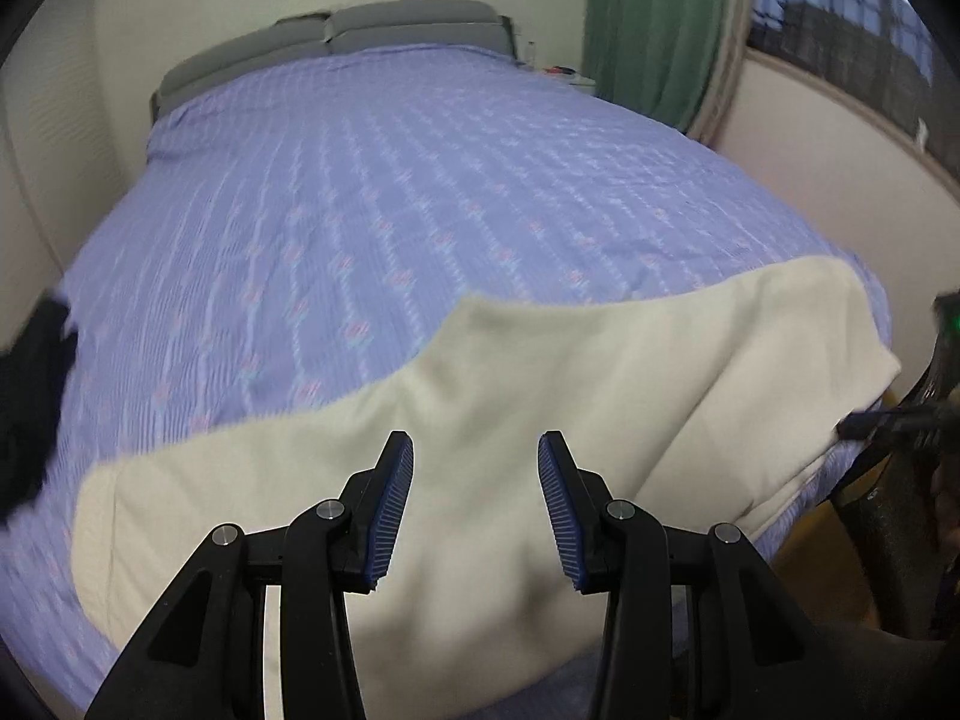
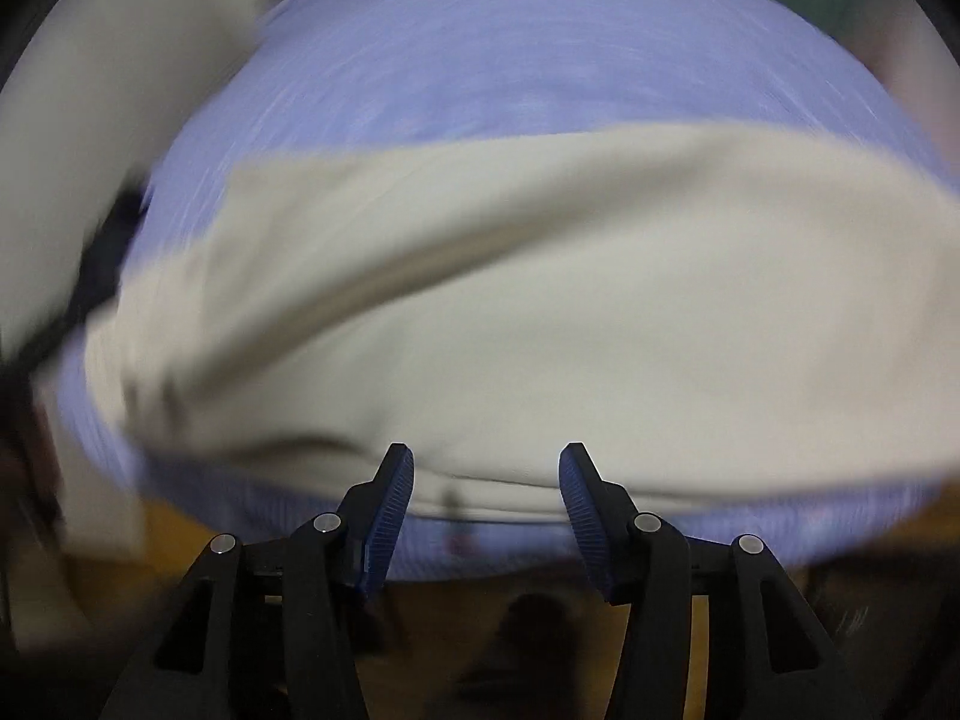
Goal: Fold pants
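Note:
Cream-coloured pants (image 1: 510,396) lie spread on the near part of a bed with a lilac patterned cover (image 1: 372,192). My left gripper (image 1: 476,450) hovers above the cloth, open, with nothing between its blue pads. In the blurred right wrist view the same pants (image 2: 540,312) stretch across the bed (image 2: 510,60), one layer lapping over another near the front edge. My right gripper (image 2: 486,468) is open over that front edge, with no cloth pinched between its fingers. At the right rim of the left wrist view a dark part of the other gripper (image 1: 888,420) shows.
A grey headboard (image 1: 372,30) stands at the far end of the bed, with a green curtain (image 1: 654,24) and a window (image 1: 840,6) to the right. A dark object (image 1: 30,396) lies at the bed's left edge. Wooden floor (image 2: 468,606) shows below the bed's front edge.

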Tool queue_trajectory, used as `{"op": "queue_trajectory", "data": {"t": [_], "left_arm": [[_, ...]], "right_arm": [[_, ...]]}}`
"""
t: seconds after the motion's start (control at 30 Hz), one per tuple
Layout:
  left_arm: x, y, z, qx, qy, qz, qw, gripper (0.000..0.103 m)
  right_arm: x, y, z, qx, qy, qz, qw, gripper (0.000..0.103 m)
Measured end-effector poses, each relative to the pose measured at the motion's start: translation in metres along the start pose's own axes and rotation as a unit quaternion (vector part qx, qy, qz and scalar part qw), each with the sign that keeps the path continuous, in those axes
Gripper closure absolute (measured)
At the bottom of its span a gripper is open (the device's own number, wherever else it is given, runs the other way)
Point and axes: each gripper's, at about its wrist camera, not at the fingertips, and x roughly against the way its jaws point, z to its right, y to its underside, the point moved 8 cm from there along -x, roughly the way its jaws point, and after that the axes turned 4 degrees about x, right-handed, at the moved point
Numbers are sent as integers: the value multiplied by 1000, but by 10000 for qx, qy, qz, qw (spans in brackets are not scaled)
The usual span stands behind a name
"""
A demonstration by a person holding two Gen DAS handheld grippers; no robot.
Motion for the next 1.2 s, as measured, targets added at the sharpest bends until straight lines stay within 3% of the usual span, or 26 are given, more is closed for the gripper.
{"op": "queue_trajectory", "data": {"t": [0.1, 0.17, 0.3, 0.5, 0.57, 0.63, 0.87, 1.03, 1.13, 1.2], "left_arm": [[-6, -28, 54, -184, 111, 14, 9998, 60], [-15, -44, 92, -53, 249, -57, 9997, 52], [-36, -72, 173, -64, 667, -184, 9976, 51], [-58, -97, 267, -582, 1032, -243, 9927, 51], [-64, -105, 293, -733, 1098, -266, 9909, 51], [-68, -114, 308, -823, 1124, -234, 9900, 51], [-83, -133, 339, -1146, 994, -295, 9880, 51], [-92, -139, 346, -1166, 959, -391, 9878, 51], [-95, -140, 350, -1158, 975, -417, 9876, 51], [-97, -139, 355, -1185, 995, -428, 9870, 51]], "right_arm": [[30, -5, 55, -487, 472, 211, 9975, 51], [45, -8, 87, -718, 679, 258, 9948, 51], [79, -8, 179, -1639, 1234, 378, 9780, 51], [90, 3, 289, -3214, 1035, 187, 9411, 51], [81, 5, 309, -3620, 834, -120, 9284, 51], [77, 0, 321, -3594, 816, -303, 9291, 45], [62, -3, 337, -3603, 1001, -1258, 9189, 44], [34, -15, 330, -2640, 1097, -2198, 9327, 41], [14, -17, 326, -2065, 1186, -2630, 9349, 41], [3, -11, 320, -1953, 994, -2821, 9340, 41]]}}
